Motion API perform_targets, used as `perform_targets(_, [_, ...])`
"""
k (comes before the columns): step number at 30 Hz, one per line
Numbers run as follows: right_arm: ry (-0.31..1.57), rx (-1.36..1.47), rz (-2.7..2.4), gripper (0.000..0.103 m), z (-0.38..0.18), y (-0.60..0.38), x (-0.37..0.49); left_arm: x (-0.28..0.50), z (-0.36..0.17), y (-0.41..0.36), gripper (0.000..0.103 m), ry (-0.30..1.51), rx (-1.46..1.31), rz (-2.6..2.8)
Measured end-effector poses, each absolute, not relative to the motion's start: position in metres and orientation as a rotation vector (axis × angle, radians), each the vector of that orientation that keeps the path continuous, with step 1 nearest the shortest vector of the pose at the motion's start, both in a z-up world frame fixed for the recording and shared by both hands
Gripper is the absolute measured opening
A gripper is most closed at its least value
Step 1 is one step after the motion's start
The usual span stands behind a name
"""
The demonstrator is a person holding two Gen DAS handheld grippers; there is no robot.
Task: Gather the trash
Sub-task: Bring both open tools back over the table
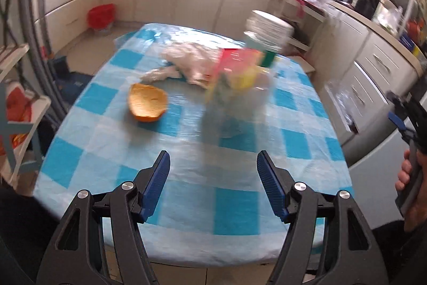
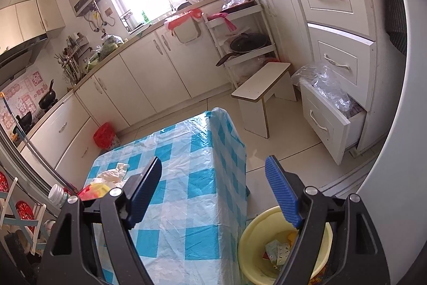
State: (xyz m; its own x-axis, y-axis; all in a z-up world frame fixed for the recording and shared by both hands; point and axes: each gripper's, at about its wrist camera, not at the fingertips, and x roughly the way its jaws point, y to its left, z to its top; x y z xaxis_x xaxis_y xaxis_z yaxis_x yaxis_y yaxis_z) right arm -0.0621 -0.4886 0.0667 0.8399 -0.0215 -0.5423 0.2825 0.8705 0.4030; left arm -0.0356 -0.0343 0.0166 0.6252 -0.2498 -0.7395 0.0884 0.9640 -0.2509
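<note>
Orange peel lies mid-frame on the counter; my left gripper, fingers apart, faces it, while my right gripper, also apart and empty, hangs above the yellow bin at lower right, likely for dropping.

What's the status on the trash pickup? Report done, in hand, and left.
Done: a few scraps already lie in the yellow basin on the floor beside the table. In hand: nothing; the left gripper and right gripper are both open and empty. Left: the orange peel, crumpled white tissue and a blurred clear bottle remain on the checked cloth.
</note>
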Motion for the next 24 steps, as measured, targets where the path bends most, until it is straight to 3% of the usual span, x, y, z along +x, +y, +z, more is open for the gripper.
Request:
perform_targets(5, [0.591, 0.449, -0.146, 0.079, 0.062, -0.47, -0.052, -0.002, 0.007, 0.011, 0.064, 0.892, -0.275, -0.07])
perform_targets(20, [0.65, 0.424, -0.108, 0.08, 0.056, -0.448, -0.038, 0.047, -0.019, 0.0, 0.064, 0.904, -0.198, -0.024])
perform_targets(24, [0.649, 0.382, -0.046, 0.084, 0.063, -0.422, -0.03, 0.047, -0.019, -0.001, 0.064, 0.901, -0.193, -0.027])
